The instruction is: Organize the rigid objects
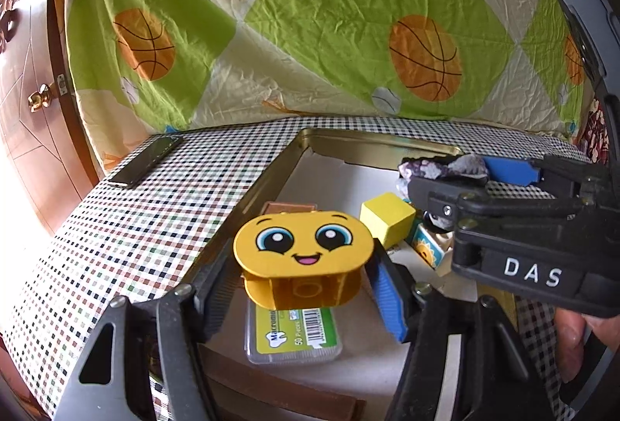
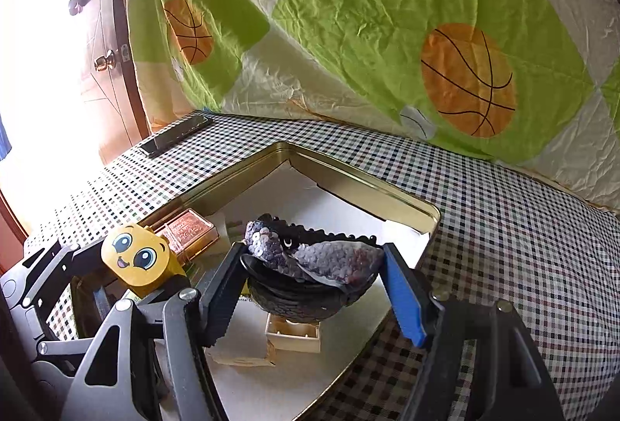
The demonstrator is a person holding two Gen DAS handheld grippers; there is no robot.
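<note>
In the tin (image 1: 372, 146), the block (image 1: 387, 217) sits behind the floss box (image 1: 294, 335).

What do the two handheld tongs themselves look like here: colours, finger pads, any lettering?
Both the left tongs and right tongs are black and grey plastic linkages with silver pivot screws. Each has one ridged black finger pad and one blue pad. The right tongs' body carries white "DAS" lettering.

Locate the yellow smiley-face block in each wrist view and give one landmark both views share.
Left wrist: the yellow smiley-face block sits at centre, between the left gripper fingers, above a clear green-labelled box.
Right wrist: the same block is at lower left, held by the other gripper, beside the right gripper, which flanks a sequined piece.
Shared landmark: the gold tin tray.
</note>
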